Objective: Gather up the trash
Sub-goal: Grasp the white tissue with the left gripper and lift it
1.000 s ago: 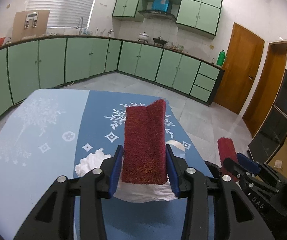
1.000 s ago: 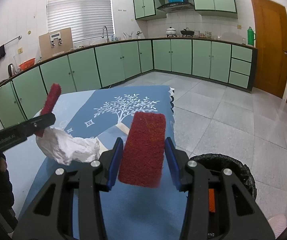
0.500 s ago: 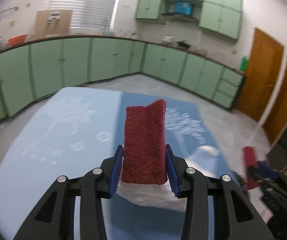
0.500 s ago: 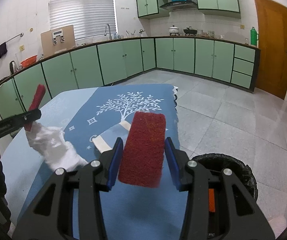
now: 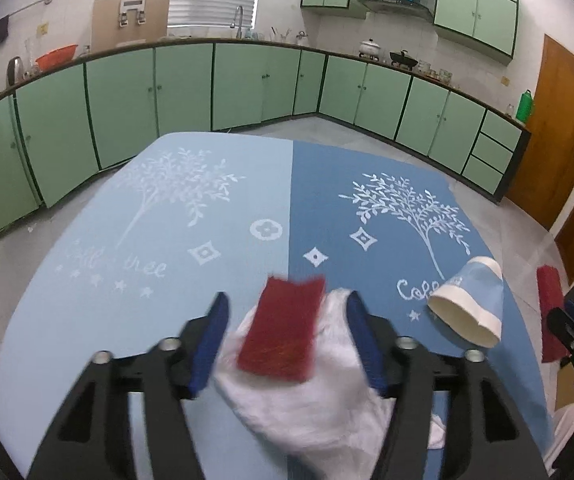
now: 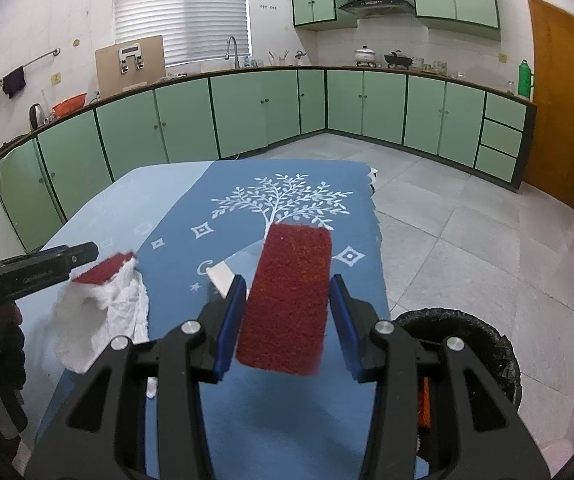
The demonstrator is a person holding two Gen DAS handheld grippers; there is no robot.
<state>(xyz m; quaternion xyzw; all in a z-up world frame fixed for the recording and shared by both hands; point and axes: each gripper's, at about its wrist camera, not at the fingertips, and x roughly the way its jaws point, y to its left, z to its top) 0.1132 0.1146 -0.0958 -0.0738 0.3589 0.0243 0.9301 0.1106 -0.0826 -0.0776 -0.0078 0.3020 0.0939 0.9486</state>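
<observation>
The tissue [image 5: 307, 408], at 6 o'clock over the surface [image 5: 127, 300] and draped loose between the wide-spread fingers of the left gripper [image 5: 287, 300], should be pinched firmly before being carried to the bin [image 6: 459, 344] at 4 o'clock of the right gripper [image 6: 287, 284], whose fingers are parted, clamping nothing.

Ahead of the fingers spreads a blue cloth [image 5: 215, 240] printed with white trees. Beyond it green cabinets [image 6: 263, 112] run along the walls. Far ahead a faucet [image 6: 229, 50] stands below window blinds [image 6: 181, 12], with a pot [image 6: 365, 55] and wok [image 6: 397, 59] to its right. A brown door [image 6: 559, 112] and green bottle [image 6: 524, 73] stand far right; a kettle [image 6: 36, 116] and orange bowl [image 6: 70, 103] far left.
</observation>
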